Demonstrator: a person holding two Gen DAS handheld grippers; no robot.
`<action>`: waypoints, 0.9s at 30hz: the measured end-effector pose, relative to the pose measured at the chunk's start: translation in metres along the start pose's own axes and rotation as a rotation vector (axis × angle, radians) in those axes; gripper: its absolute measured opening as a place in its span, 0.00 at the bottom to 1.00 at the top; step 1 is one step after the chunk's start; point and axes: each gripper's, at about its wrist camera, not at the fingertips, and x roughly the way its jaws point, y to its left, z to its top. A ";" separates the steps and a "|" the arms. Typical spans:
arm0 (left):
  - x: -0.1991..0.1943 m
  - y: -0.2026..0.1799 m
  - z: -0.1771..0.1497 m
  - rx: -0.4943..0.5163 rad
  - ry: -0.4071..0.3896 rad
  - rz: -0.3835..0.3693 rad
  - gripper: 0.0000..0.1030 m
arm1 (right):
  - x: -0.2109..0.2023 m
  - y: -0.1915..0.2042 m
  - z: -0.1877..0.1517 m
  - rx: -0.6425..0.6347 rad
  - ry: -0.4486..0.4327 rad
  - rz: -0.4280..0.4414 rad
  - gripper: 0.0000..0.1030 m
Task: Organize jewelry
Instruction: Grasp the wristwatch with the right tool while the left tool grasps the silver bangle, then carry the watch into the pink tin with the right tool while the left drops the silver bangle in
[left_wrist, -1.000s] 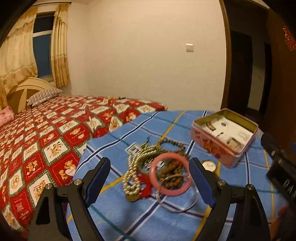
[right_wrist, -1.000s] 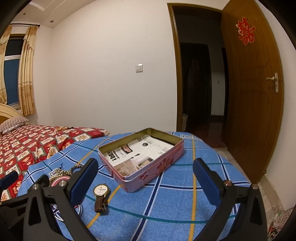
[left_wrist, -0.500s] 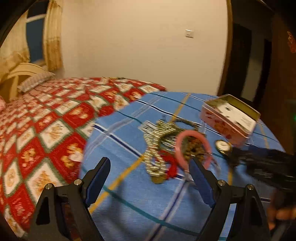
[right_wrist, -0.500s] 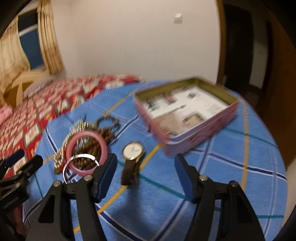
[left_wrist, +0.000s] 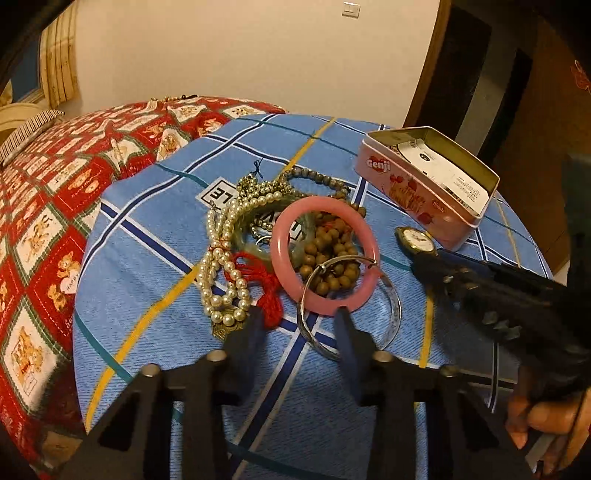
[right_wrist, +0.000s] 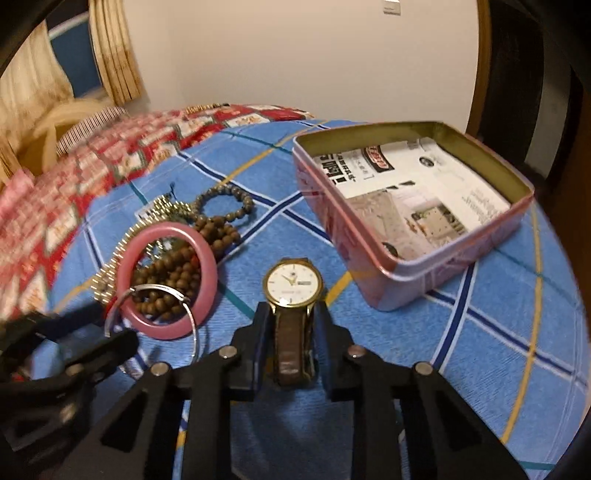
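Observation:
A jewelry pile lies on the blue checked table: a pink bangle (left_wrist: 325, 254), a silver bangle (left_wrist: 351, 306), a pearl necklace (left_wrist: 221, 254), brown wooden beads (left_wrist: 328, 251) and a red tassel (left_wrist: 262, 280). My left gripper (left_wrist: 299, 317) is half-closed, its fingers either side of the near rims of the pink and silver bangles. A gold watch (right_wrist: 293, 284) with a brown strap lies beside an open pink tin (right_wrist: 413, 206). My right gripper (right_wrist: 291, 317) has its fingers closed against the watch strap.
The tin (left_wrist: 424, 184) is lined with printed paper. A bed with a red patterned quilt (left_wrist: 55, 192) lies left of the table. A dark doorway (left_wrist: 480, 74) is behind the tin. The right gripper's body (left_wrist: 498, 295) crosses the left wrist view.
Both grippers dropped toward the table and narrowed. The right closed around the watch strap. The left moved in onto the near rims of the bangles.

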 end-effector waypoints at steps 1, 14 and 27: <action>0.001 0.000 0.000 -0.003 0.006 -0.012 0.23 | -0.004 -0.009 -0.001 0.039 -0.011 0.053 0.25; -0.021 -0.006 -0.005 0.042 -0.105 -0.077 0.06 | -0.035 -0.027 -0.004 0.158 -0.173 0.241 0.24; -0.047 -0.032 0.032 0.079 -0.256 -0.229 0.06 | -0.076 -0.024 0.004 0.070 -0.402 0.106 0.24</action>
